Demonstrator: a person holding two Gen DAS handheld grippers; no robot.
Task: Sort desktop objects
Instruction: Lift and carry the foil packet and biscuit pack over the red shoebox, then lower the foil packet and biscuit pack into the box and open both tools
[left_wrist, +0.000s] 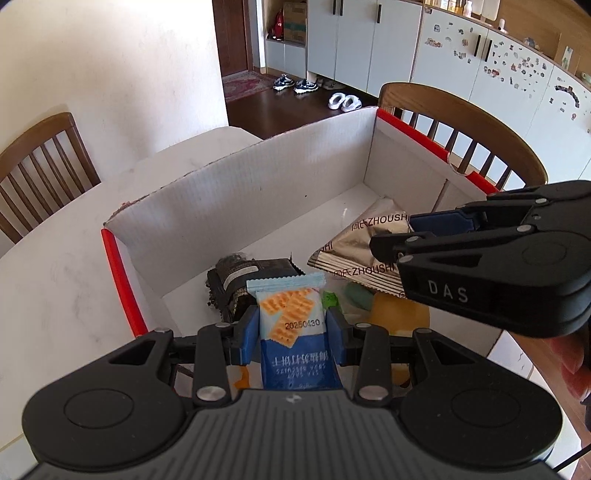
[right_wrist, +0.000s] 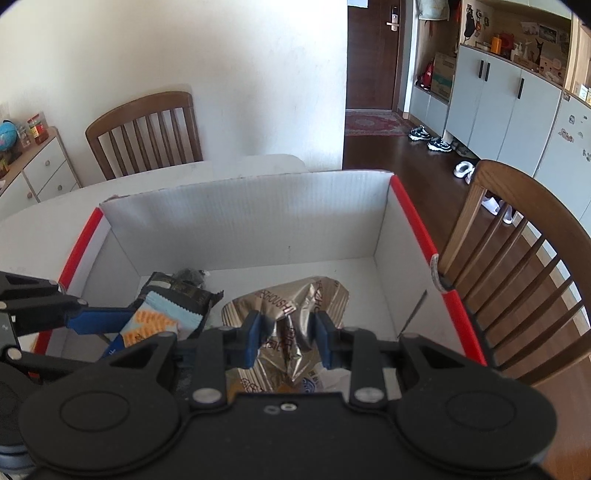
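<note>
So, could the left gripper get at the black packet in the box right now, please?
Probably not: the left gripper is shut on the blue cracker packet, which hangs in front of the black packet.

Blue-and-white cracker packet (left_wrist: 291, 325), orange crackers; red-edged white box (left_wrist: 236, 206).

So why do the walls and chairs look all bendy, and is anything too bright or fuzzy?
Left wrist view: the fisheye lens bends the box edges and chair; sunlight washes out the table; the cracker packet in the left gripper is sharp. Right wrist view: same bending, dark picture corners, the foil bag between the right gripper shines.
</note>
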